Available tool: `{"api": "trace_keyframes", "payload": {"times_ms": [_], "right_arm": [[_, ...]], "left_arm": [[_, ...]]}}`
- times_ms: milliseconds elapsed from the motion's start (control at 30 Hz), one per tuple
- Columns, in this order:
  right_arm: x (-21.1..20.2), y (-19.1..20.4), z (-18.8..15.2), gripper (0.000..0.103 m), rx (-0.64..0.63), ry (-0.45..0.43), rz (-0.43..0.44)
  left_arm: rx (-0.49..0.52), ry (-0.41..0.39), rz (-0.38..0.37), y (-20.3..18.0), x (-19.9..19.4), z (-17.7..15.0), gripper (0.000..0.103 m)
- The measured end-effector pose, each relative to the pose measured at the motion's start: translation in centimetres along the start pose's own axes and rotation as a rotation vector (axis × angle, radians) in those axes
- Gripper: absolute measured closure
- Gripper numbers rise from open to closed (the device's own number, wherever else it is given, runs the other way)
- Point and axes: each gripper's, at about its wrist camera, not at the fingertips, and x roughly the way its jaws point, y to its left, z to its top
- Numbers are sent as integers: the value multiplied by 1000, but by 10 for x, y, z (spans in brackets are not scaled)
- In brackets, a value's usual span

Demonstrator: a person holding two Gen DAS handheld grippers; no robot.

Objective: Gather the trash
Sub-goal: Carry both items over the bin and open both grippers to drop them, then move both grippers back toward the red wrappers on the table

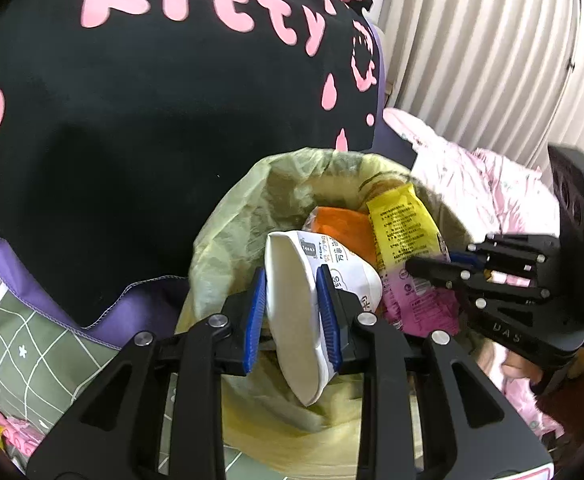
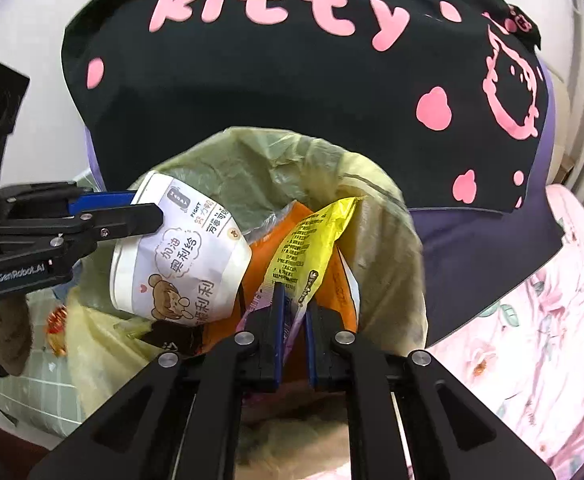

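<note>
My left gripper (image 1: 292, 312) is shut on a squashed white paper cup (image 1: 295, 328), held over the mouth of a bin lined with a yellow-green bag (image 1: 228, 240). The cup (image 2: 180, 260) and the left gripper (image 2: 144, 212) also show in the right wrist view. My right gripper (image 2: 293, 328) is shut on a yellow and pink snack wrapper (image 2: 311, 240), over the same bag (image 2: 379, 240). The wrapper (image 1: 403, 228) and the right gripper (image 1: 423, 272) show in the left wrist view. An orange packet (image 1: 343, 228) lies in the bin.
A black cloth with pink "Kitty" lettering (image 1: 132, 100) over purple fabric (image 2: 491, 248) hangs behind the bin. Pink floral bedding (image 2: 539, 340) lies at the right. A green grid mat (image 1: 32, 360) is at the lower left.
</note>
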Motion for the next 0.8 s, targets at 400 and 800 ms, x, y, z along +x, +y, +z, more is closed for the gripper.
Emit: {"api": "trace_keyframes", "payload": {"times_ms": [400, 800], "right_arm": [[-36, 11, 3, 66, 6, -117, -28], [-50, 109, 27, 59, -119, -267, 205]], "left_arm": [[-209, -134, -77, 43, -60, -11, 53], [-420, -264, 311, 138, -164, -128, 53]]}}
